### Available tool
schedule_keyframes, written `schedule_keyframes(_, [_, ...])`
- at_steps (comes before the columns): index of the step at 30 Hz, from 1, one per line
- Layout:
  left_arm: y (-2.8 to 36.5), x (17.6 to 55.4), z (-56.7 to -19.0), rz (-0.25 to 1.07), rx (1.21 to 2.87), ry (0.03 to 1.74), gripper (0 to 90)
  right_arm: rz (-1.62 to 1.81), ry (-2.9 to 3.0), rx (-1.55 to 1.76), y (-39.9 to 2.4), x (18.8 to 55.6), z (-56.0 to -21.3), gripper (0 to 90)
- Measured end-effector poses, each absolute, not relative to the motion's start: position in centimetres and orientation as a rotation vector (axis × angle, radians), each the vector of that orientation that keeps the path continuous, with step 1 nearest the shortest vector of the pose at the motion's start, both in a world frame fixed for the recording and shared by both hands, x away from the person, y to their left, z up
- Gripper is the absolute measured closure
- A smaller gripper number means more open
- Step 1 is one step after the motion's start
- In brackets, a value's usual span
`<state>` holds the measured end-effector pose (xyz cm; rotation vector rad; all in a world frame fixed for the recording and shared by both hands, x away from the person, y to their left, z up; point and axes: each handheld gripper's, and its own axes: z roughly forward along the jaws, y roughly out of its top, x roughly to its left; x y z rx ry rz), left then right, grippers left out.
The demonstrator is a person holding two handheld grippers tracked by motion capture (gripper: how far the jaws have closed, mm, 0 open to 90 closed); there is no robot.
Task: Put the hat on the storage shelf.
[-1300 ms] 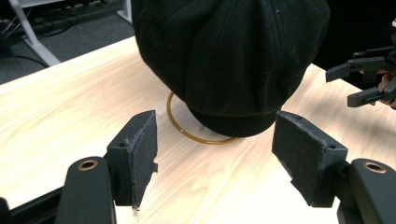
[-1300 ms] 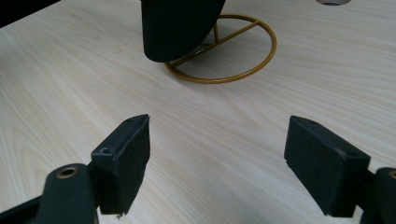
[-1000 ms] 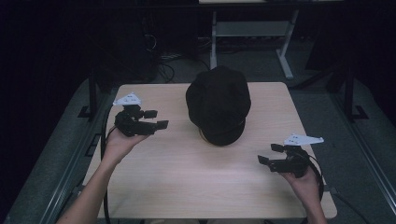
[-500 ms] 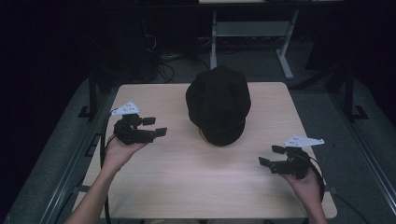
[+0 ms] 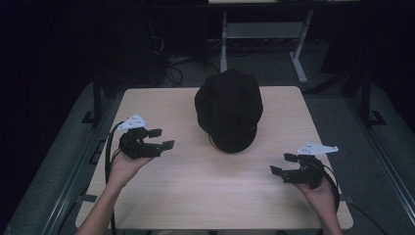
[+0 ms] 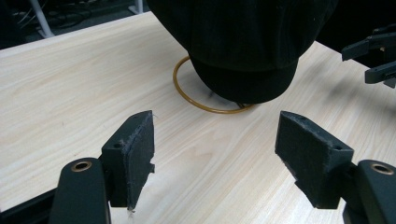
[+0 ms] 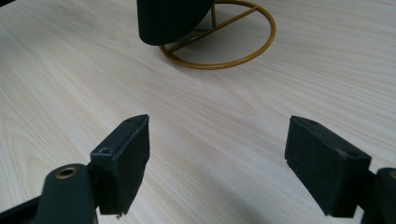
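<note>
presently: black cap (image 5: 228,108) on gold wire stand (image 6: 205,105), table (image 5: 205,196) centre; left gripper (image 5: 161,138), jaws spread and empty, nearer, cap at its two o'clock; right gripper (image 5: 282,164), likewise spread, cap at eleven o'clock.

Table (image 5: 161,196): pale wood-grain top with rounded corners, lit brightly from above, seen in the middle of the high view.
Floor (image 5: 386,137): grey carpet is seen on both sides of the table, fading into shadow.
Rails (image 5: 63,196): metal tracks are laid along the floor at left and right.
Far desk frame (image 5: 264,32): white legs and a crossbar are made out beyond the table.
Cables (image 5: 171,68): a dark tangle is glimpsed on the floor at the back.
Surroundings: left in near darkness; walls cannot be told.
</note>
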<state>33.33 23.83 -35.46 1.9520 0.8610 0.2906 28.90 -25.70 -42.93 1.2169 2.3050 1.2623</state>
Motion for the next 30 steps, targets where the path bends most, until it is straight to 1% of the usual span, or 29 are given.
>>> schedule_keyframes(18, [24.3, 31.4, -37.4, 0.325, 1.947, 0.875, 27.5, 1.246, 2.323, 1.2, -25.3, 28.8, -43.1, 21.7])
schedule_keyframes(30, [24.7, 30.1, -39.2, 0.307, 1.93, 0.899, 27.2, 1.227, 2.335, 1.198, -25.0, 28.6, -43.2, 21.7])
